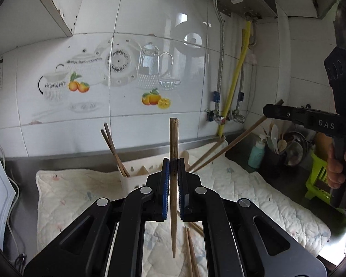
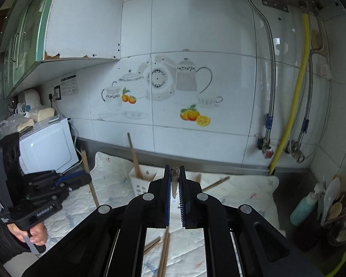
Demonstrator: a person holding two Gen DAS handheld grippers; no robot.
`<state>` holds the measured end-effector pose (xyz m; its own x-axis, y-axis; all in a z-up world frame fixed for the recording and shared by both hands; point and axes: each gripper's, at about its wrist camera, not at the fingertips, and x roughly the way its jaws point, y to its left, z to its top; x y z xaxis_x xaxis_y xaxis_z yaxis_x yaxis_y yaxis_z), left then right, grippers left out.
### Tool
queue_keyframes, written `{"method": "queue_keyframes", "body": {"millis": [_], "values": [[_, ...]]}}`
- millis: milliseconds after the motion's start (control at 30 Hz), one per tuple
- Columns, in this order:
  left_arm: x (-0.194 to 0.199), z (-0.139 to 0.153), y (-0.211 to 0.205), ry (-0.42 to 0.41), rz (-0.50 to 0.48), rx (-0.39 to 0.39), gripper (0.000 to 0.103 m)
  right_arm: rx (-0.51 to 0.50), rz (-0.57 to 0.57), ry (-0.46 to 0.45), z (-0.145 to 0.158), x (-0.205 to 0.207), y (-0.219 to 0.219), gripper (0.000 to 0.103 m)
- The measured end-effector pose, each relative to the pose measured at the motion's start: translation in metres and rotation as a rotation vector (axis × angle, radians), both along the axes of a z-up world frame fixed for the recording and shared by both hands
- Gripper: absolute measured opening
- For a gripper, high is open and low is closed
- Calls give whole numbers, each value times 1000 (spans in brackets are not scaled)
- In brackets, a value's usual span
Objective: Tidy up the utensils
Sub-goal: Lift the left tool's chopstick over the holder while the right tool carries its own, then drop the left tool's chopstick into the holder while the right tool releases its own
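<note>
Chopsticks clamped in both grippers

Left gripper [image 1: 172, 173] pinches one chopstick [image 1: 173, 152] upright, above the quilted mat [image 1: 67, 194]. Right gripper [image 2: 174, 180] pinches another [image 2: 174, 181] end-on. Loose chopsticks [image 2: 165, 251] lie on the mat below. Behind them, the holder [image 2: 138, 182] carries a pair [image 2: 134, 155].

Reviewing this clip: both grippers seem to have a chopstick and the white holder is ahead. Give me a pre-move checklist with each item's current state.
1. Left gripper clamped on its chopstick: ok; stick upright, thick end up.
2. Right gripper clamped on a chopstick: ok; seen end-on in its own view.
3. White holder upright on the quilted mat: ok.
4. Room in the holder: cannot tell; two chopsticks already lean inside, the opening is partly hidden.
5. Loose chopsticks left on the mat: not ok, several remain.
6. Grippers apart from each other: ok.
</note>
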<state>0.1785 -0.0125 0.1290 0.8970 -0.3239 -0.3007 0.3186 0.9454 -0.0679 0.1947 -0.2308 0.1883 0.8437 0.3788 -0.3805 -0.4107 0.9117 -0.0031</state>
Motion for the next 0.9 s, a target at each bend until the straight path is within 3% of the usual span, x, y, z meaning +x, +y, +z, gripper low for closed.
{"method": "queue_keyframes", "body": {"millis": [300, 467, 667, 900], "values": [[46, 65, 4, -149, 74, 19, 5, -16, -28, -2, 5, 44, 2, 6], [78, 82, 6, -187, 108, -1, 5, -24, -32, 18, -2, 65, 5, 6], [116, 75, 3, -198, 146, 28, 5, -41, -25, 49, -18, 83, 8, 6], [152, 39, 9, -98, 159, 15, 6, -51, -17, 111, -38, 100, 11, 6]]}}
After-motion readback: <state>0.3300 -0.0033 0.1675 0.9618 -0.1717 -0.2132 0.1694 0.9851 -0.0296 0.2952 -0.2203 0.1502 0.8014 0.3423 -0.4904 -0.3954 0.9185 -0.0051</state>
